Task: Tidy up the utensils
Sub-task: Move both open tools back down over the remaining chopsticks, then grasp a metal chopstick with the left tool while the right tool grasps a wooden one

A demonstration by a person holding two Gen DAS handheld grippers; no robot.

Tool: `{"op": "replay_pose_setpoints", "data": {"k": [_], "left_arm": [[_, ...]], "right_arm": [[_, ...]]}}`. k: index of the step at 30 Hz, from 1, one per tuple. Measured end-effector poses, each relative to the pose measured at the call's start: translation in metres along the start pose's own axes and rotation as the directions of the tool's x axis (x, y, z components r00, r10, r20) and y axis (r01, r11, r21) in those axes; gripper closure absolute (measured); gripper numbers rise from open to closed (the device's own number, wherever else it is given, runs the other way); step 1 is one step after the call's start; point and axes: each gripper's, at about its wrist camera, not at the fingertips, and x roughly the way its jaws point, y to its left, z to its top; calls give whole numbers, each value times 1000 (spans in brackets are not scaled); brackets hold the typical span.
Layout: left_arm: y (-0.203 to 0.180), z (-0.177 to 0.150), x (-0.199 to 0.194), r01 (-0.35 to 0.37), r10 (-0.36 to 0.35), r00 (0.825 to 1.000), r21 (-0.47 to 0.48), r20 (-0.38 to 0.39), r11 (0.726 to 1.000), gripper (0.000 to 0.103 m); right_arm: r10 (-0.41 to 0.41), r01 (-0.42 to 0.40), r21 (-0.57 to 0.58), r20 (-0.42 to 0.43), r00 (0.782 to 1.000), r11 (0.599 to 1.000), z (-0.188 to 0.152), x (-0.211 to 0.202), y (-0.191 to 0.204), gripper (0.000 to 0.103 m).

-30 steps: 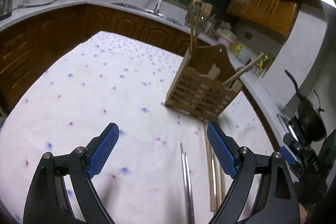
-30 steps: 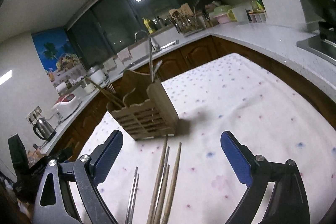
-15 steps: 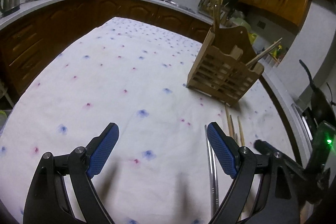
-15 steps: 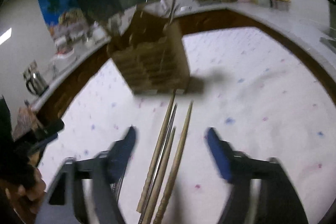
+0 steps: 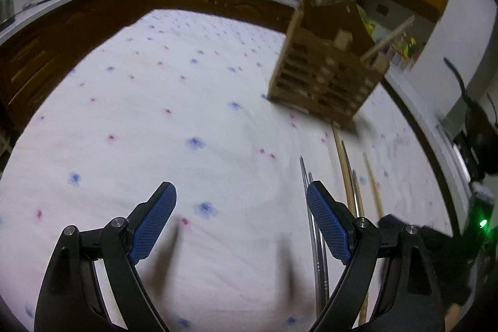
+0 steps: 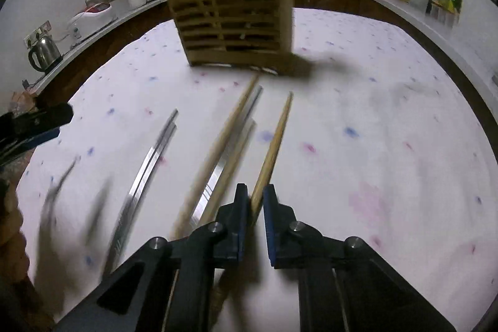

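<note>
Floral tablecloth carried loose chopsticks; your right gripper had just been closing onto the wooden chopstick aimed at twelve o'clock toward the holder (left gripper gaped empty). Gripped near its end, it could pivot and slip

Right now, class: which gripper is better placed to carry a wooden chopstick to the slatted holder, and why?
The right gripper: its jaws have just been closing around the rightmost wooden chopstick, pointing at the slatted holder. The left gripper is open over bare tablecloth.
</note>
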Motion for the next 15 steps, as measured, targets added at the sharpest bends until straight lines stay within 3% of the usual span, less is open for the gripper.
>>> {"op": "replay_pose_setpoints", "data": {"k": [3,4,7,8,10,14,15], "left_arm": [[-13,-3,13,5,-2,999,48,-54,999,15],[-19,-4,18,4,0,998,69,-70,998,15],[-37,-5,31,-3,17,994,132,-104,991,16],[-42,-6,35,-1,19,993,151,-115,989,19],[-51,-10,48,-19,51,987,201,-155,979,38],[-53,-12,49,-21,55,988,234,-143,972,46],[-50,-13,49,-33,70,987,241,-145,970,59]], "right_arm": [[-22,22,44,-7,1000,999,-4,-10,-13,92],[-8,8,73,2,1000,997,-4,-13,-18,87],[48,-55,155,52,997,986,-2,-24,-31,87],[56,-67,174,70,996,982,-1,-28,-33,87],[77,-93,193,90,993,977,4,-30,-33,87],[109,-127,196,99,989,972,9,-32,-27,87],[116,-133,195,99,988,972,13,-26,-22,87]]}}
